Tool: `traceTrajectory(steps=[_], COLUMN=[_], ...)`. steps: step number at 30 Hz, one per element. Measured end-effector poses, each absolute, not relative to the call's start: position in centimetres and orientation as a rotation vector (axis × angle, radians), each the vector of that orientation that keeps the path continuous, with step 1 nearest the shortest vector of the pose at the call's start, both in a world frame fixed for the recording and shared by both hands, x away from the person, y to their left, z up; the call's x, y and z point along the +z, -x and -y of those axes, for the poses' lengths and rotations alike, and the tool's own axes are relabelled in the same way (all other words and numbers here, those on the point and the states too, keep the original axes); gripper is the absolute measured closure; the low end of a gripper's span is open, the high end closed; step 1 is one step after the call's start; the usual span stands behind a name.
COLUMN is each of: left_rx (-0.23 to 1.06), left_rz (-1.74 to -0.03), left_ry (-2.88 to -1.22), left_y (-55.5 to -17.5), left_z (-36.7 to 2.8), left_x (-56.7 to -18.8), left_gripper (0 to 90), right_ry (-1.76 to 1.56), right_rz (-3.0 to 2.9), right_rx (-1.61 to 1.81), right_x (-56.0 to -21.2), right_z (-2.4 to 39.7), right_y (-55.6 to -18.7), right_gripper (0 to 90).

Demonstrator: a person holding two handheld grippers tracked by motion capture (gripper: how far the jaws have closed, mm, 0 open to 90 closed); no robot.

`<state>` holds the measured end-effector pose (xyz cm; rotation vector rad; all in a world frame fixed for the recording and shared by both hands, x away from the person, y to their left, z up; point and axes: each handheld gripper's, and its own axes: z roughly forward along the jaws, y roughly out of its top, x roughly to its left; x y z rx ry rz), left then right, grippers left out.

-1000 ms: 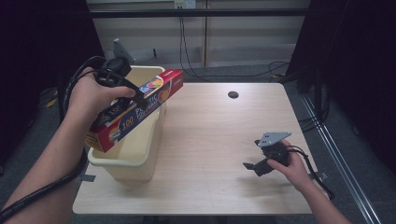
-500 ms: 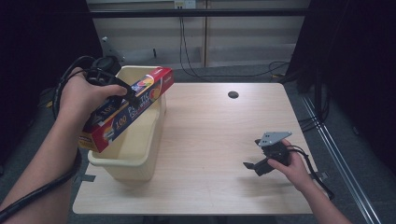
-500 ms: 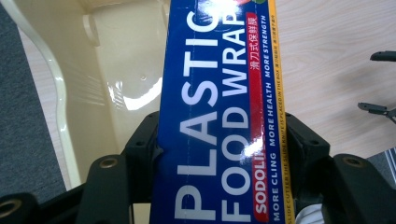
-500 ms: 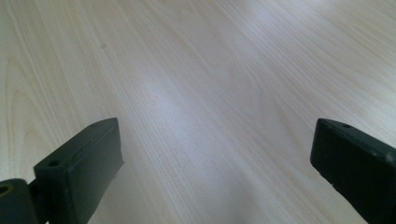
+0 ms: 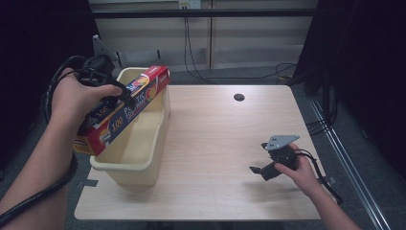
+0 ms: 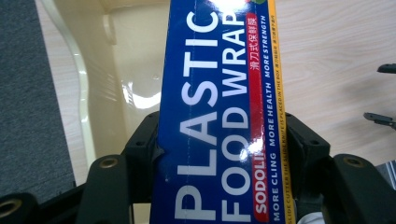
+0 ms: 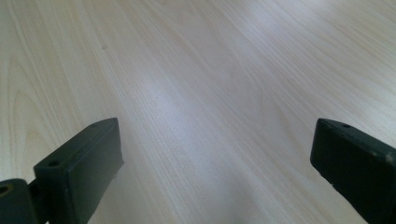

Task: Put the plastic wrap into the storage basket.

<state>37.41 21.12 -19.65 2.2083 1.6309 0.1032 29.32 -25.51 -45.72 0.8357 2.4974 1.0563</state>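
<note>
A long blue and red box of plastic food wrap point(image 5: 119, 115) hangs slantwise over a pale yellow bin point(image 5: 131, 175) at the table's left edge, its far end above the bin's back rim. My left gripper point(image 5: 125, 96) is shut on the box at about its middle. In the left gripper view the black jaws clamp both sides of the box point(image 6: 219, 116), with the bin's inside point(image 6: 135, 60) below it. My right gripper point(image 5: 259, 157) lies low on the table at the right, open and holding nothing. Its jaws point(image 7: 215, 154) stand wide apart over bare wood.
The wooden table point(image 5: 215, 134) has a dark round cable hole point(image 5: 239, 97) near its back edge. Cables hang behind the table by the wall. Dark floor surrounds the table on both sides. My right gripper's tips point(image 6: 383, 93) appear far right in the left gripper view.
My left hand has carried the box a little to the left, more squarely over the bin. The right gripper has stayed put.
</note>
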Motion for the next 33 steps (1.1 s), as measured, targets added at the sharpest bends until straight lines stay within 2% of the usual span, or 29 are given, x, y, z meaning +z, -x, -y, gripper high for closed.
traceTrajectory(steps=[16,33], left_rx=[0.137,0.109], left_rz=[-1.746,-1.819], left_ry=[-2.164,-2.134], left_y=[-37.8,-39.0], left_z=[-22.1,-21.8], left_x=[-20.7,-23.3], left_gripper=[40.6,40.4], right_ry=[-0.836,-0.831], right_rz=[-2.492,-2.485], right_rx=[1.058,1.064], right_x=[-45.6,-45.5], right_z=[25.5,25.6], right_y=[-29.3,-29.3], right_gripper=[1.9,1.9])
